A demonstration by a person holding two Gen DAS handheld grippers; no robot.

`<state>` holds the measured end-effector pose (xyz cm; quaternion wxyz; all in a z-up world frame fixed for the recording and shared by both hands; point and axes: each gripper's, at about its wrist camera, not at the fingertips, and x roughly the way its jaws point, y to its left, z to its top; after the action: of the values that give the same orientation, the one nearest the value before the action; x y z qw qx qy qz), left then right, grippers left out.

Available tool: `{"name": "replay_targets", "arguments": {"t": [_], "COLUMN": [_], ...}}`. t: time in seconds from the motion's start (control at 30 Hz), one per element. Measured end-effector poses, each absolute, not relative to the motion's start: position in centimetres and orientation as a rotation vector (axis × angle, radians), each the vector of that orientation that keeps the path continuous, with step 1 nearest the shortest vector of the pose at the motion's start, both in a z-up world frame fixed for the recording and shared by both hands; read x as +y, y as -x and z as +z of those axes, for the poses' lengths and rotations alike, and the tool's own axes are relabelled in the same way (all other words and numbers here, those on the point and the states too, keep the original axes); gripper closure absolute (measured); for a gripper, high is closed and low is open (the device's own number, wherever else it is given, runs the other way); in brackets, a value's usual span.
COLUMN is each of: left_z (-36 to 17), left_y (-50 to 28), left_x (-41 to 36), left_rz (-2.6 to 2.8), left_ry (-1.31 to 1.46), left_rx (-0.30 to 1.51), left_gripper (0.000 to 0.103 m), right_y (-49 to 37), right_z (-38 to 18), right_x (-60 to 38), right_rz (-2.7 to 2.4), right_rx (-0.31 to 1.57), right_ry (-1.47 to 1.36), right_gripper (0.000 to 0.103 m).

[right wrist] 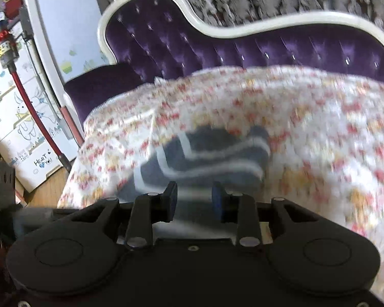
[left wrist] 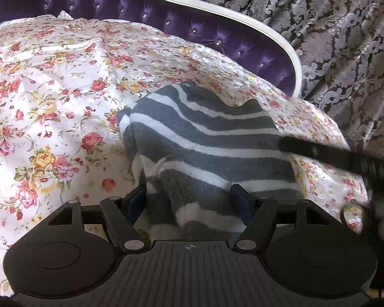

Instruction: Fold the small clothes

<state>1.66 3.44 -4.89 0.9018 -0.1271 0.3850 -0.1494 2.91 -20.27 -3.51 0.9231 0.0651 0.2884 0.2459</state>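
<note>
A grey-and-white striped garment [left wrist: 204,143] lies rumpled on a floral bedspread [left wrist: 53,97] that covers a sofa with a purple tufted back [left wrist: 130,2] and a curved white frame [left wrist: 274,30]. Patterned brocade curtains [left wrist: 340,38] hang behind the sofa.

In the left wrist view, the left gripper [left wrist: 190,204] stands well apart at the jaws, and the near end of the striped garment droops between its two fingers. The cloth reaches the inner face of the right-hand finger [left wrist: 239,200] and lies against the left-hand one too, but the pads do not squeeze it — it looks loose, not held. The rest of the garment spreads forward, beyond the fingertips. To the right of the fingers a dark, blurred bar crosses over the garment's far edge; what it is cannot be told.

The right wrist view is blurred. The right gripper [right wrist: 194,199] has its jaws partly apart, with a pale strip of the garment [right wrist: 207,153] between them. Whether the blue pads [right wrist: 172,197] press on the cloth cannot be told — the bulk of it lies just ahead of the fingertips. To the left of the fingers stand illustrated white boxes [right wrist: 18,117] on a wooden floor.
</note>
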Motion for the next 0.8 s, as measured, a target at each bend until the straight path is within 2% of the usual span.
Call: {"name": "replay_targets", "arguments": {"t": [0.1,0.3,0.47,0.5,0.6,0.8], "left_z": [-5.0,-5.2,-4.9,-4.7,-4.0,-3.6], "left_y": [-1.8,-2.0,-1.7,-1.4,-0.5,1.1], "left_x": [3.4,3.1,3.2,3.2,3.2,4.5], "left_rz": [-0.310,-0.303,-0.292,-0.286,-0.261,-0.193], "left_ry": [0.265,0.245,0.238,0.229,0.189,0.188], "left_rx": [0.798,0.794,0.793,0.789,0.777,0.782], "left_gripper": [0.033,0.028,0.028,0.028,0.027,0.026], "right_y": [-5.3,-10.5,-11.2,-10.9,-10.1,-6.7], "right_z": [-3.7,-7.1,-6.4,-6.1,-4.9,-2.8], "right_x": [-19.8,-20.6,-21.6,-21.7,-21.8,-22.9], "right_rz": [0.496,0.407,0.355,0.343,0.308,0.289], "right_rx": [0.584,0.661,0.628,0.613,0.569,0.508], "right_ry": [-0.121,-0.157,-0.198,-0.200,-0.172,-0.176], "right_gripper": [0.055,0.057,0.057,0.055,0.039,0.036]}}
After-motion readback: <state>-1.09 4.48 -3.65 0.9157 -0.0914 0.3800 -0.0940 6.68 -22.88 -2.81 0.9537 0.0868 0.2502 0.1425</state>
